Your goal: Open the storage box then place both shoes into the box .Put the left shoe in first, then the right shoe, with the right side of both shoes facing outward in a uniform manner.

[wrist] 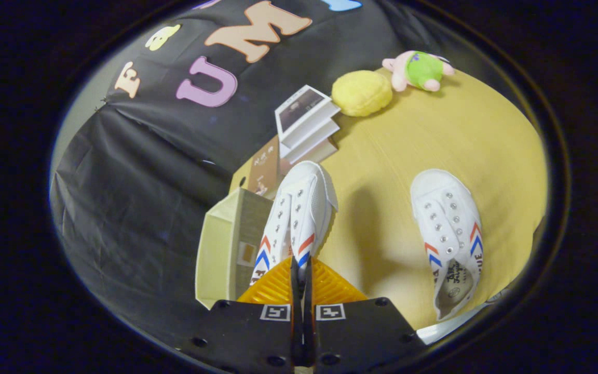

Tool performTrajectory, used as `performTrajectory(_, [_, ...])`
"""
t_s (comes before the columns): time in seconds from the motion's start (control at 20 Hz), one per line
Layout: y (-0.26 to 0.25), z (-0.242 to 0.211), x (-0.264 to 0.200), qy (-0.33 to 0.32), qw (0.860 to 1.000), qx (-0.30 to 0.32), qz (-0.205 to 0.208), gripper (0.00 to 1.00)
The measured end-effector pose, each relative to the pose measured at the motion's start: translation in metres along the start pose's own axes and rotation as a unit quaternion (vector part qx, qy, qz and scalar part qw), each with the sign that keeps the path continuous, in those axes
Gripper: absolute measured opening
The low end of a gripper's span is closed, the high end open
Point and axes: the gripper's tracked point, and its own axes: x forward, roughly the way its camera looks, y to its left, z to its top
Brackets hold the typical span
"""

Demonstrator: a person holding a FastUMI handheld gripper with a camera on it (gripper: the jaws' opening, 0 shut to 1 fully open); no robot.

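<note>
My gripper is shut on a white canvas shoe with red and blue chevrons, pinching it near its opening between the orange fingers. This shoe hangs above the table with its toe pointing away, beside the open beige storage box that lies just to its left. A second white shoe of the same pattern rests flat on the yellow wooden table, off to the right of my fingers, toe pointing away.
Beyond the held shoe stands a stack of white books next to a brown carton. Farther back lie a yellow round cushion and a pink and green plush toy. Black cloth hangs left of the box.
</note>
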Motion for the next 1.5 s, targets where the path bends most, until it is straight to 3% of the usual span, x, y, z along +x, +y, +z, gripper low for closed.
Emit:
performTrajectory(0.4, [0.097,-0.002,0.015,-0.004,0.998,-0.032,0.052,0.04])
performTrajectory(0.75, [0.143,-0.038,0.061,0.037,0.996,-0.069,0.052,0.04])
performTrajectory(1.5, [0.140,-0.115,0.152,0.109,0.983,-0.130,-0.066,0.07])
